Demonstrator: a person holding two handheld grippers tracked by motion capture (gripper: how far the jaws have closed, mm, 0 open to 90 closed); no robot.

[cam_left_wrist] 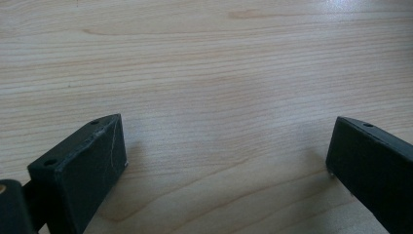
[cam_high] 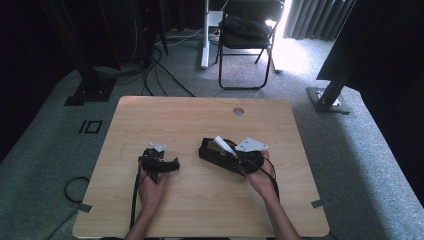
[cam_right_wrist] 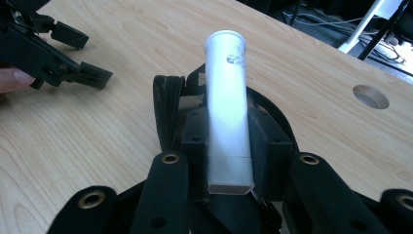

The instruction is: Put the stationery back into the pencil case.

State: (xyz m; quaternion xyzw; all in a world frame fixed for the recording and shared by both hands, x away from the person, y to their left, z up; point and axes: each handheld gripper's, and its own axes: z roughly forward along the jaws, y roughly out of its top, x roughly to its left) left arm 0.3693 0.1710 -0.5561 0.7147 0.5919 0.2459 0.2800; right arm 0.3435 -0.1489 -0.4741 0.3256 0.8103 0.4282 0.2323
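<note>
Wood tabletop [cam_high: 200, 115], dim studio behind — our right gripper [cam_right_wrist: 229, 141] is clamped on a white tube [cam_right_wrist: 226, 97] right of centre, above a black case [cam_high: 212, 152]. Left gripper [cam_left_wrist: 226, 156], jaws apart & empty, rests near left. Best approach, we reckon: keep grip firm, tube steady.

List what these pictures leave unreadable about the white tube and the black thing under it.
- White tube: the print near its rim is blurred in the right gripper view; the jaws of the right gripper cover its sides.
- Black object: too dark and small in the high view to identify; tube and gripper cover it.
- Left gripper: its jaws run off the bottom edge.
</note>
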